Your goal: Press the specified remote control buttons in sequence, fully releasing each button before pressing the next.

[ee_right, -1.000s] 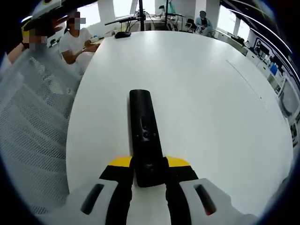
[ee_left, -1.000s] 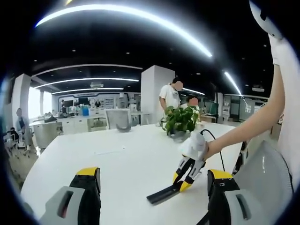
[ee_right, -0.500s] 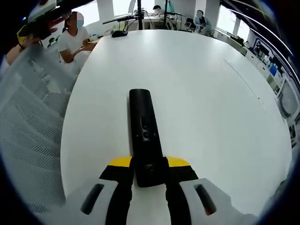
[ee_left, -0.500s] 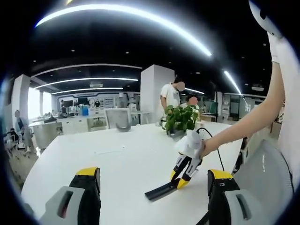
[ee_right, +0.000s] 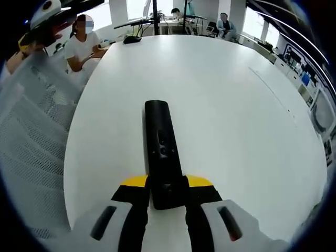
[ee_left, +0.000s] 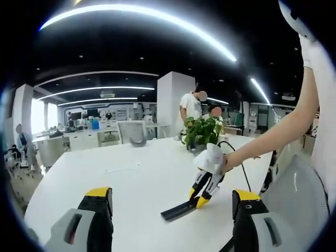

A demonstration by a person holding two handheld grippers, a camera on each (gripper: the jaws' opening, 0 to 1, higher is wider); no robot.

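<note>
The right gripper (ee_right: 167, 195) has its yellow-tipped jaws pinched on the near end of the black remote control (ee_right: 163, 152), one jaw on each long side. That leaves the button face up and uncovered, which looks like the point of the hold: steady the body so something else can press. The remote's long axis runs straight out from the jaws, far end aimed across the white table (ee_right: 220, 94) toward its far edge, the round button cluster sitting about mid-length.

Over in the left gripper view, the left gripper (ee_left: 170, 202) hangs with its jaws spread wide, nothing between them, hovering near the table's near edge. Out ahead, the right gripper (ee_left: 203, 186) comes in from the right in the person's hand (ee_left: 227, 161), angled down, with the remote (ee_left: 176, 210) sticking out of it low over the tabletop, free end toward the left gripper. Whether the remote touches the table cannot be told from here.

A potted plant (ee_left: 202, 134) stands toward the far edge, and a mesh chair back (ee_right: 31, 136) borders the table's left side in the right gripper view. No button looks pressed yet; the free left gripper seems the likely presser.
</note>
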